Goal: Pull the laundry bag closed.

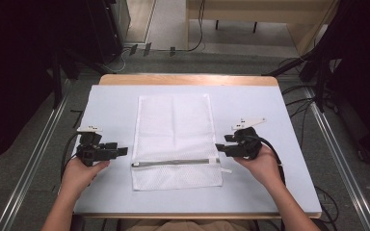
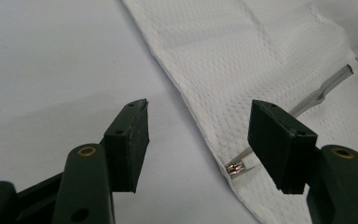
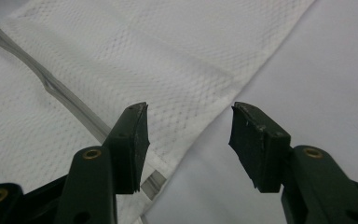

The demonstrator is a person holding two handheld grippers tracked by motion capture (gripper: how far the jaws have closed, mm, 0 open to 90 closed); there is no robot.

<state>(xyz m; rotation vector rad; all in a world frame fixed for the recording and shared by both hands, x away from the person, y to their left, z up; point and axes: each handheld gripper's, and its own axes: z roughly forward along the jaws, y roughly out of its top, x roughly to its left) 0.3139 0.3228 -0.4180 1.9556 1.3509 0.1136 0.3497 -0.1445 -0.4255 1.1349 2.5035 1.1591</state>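
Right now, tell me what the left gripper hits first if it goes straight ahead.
Probably the left edge of the white mesh laundry bag, near the small metal zipper pull. The left gripper is open; its height above the table is unclear.

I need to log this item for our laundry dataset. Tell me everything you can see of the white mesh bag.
The white mesh bag is a flat rectangle of fine netted fabric with hemmed edges, lying on the pale table cover, long side running away from the person. A grey zipper crosses it near the close end and looks shut; its small metal pull sits at the left edge. Both grippers are open beside it, neither touching it.
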